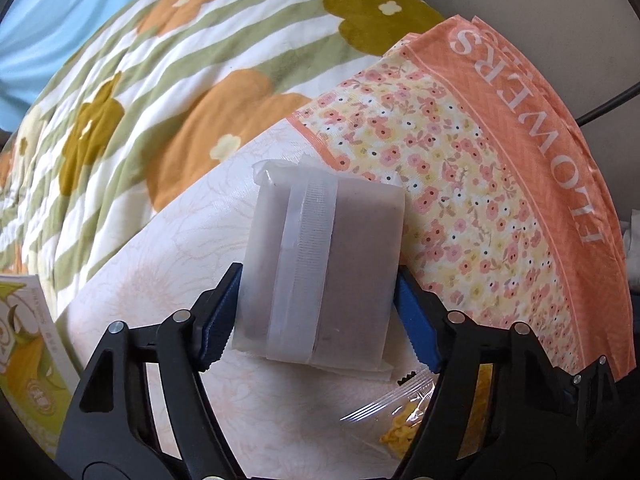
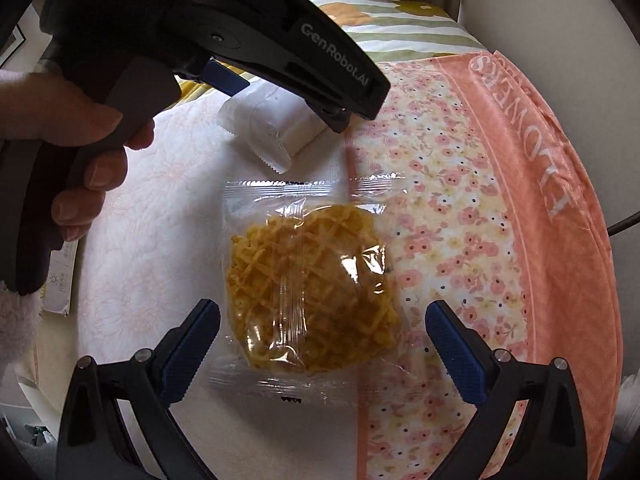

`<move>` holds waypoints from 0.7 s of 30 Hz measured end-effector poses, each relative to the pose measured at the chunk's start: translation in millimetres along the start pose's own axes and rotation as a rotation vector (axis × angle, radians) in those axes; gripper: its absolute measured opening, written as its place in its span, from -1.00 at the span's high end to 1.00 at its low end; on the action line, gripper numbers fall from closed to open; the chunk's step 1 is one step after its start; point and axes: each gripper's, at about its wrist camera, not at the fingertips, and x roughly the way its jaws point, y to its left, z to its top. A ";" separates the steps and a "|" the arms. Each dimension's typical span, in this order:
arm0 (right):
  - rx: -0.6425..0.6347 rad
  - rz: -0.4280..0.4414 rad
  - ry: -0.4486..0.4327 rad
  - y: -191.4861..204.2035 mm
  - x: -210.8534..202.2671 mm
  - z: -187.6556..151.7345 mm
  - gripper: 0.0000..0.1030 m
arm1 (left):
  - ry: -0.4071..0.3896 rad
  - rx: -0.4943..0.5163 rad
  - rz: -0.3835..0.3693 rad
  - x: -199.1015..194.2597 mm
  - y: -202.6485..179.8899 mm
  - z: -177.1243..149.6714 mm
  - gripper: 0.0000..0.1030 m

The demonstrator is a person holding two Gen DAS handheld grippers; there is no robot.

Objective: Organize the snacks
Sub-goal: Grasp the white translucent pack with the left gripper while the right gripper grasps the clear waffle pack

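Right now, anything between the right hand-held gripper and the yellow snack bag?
Nothing visible. The right hand-held gripper is open with the yellow snack bag lying between its fingers. The left hand-held gripper holds the white packet farther back.

Both wrist views look down closely, sharing the floral cloth (image 1: 460, 184).

- White-wrapped snack bar (image 1: 320, 264): translucent frosted wrapper, brown block inside, seam strip running lengthwise on the upper face. Lies on the pale floral surface, just beside the clear packet.
- Clear packet (image 2: 308, 292): transparent, crimped ends, holds a yellow-orange lattice-like snack. Lies flat, right edge overlapping the floral cloth.
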 end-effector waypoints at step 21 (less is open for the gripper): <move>-0.061 -0.040 -0.008 33.7 33.8 18.3 -0.93 | -0.031 -0.098 0.021 -17.3 40.7 -35.3 -0.19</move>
